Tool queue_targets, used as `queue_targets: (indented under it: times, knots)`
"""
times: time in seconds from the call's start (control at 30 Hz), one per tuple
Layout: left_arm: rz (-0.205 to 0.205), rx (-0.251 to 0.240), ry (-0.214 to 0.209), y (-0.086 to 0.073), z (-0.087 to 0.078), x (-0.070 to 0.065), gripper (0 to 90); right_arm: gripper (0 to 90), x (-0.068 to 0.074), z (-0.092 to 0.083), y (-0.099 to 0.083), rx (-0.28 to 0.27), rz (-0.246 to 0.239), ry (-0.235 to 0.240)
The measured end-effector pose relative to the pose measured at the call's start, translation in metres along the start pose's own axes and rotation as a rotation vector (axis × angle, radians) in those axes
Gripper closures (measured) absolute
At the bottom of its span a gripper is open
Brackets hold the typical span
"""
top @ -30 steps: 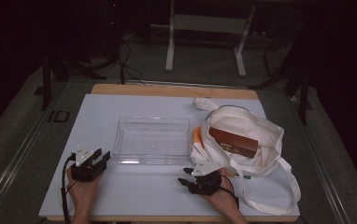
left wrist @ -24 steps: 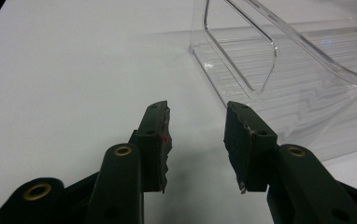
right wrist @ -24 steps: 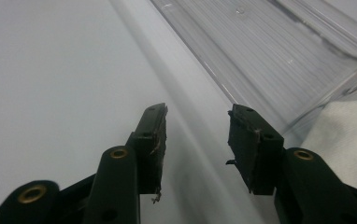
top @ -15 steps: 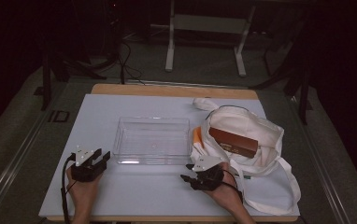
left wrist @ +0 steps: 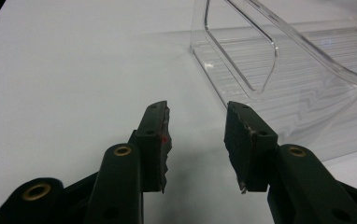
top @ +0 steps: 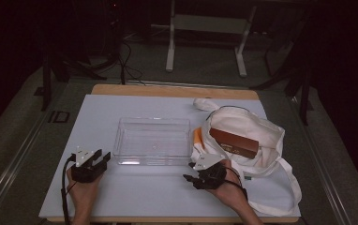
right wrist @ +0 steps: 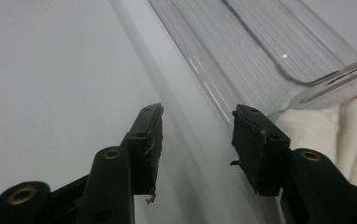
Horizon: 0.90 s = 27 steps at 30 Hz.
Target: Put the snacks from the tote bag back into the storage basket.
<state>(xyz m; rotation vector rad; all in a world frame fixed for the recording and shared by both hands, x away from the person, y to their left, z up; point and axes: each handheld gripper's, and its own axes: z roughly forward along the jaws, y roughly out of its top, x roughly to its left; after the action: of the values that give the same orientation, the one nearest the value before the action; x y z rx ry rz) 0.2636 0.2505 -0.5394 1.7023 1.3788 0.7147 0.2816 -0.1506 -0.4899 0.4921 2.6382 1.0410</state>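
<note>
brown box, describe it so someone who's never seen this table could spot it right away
On the white table, look to the right of the clear plastic bin in the middle, where a cream cloth bag lies slumped open. The brown box rests in the bag's mouth. It is long, dark reddish brown and hard-edged, unlike the soft pale cloth around it and the small orange item beside it.

The tote bag (top: pixel 257 136) hides part of the brown box (top: pixel 233 143); its print is unreadable.
</note>
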Motion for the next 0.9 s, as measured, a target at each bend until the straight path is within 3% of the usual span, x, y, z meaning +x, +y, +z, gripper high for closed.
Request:
queue_targets:
  times: [0.53,0.67,0.9]
  knots:
    - [-0.002,0.000,0.001,0.000,0.000,0.000,60.1,51.0,-0.007,-0.012,0.009,0.026,-0.032,-0.015]
    - [-0.001,0.001,0.000,0.000,0.000,0.000,60.1,50.5,-0.008,-0.016,0.012,0.019,-0.028,0.008]
    - [-0.002,0.000,-0.001,0.000,0.000,0.000,60.1,50.2,-0.008,-0.021,0.020,0.028,-0.051,0.003]
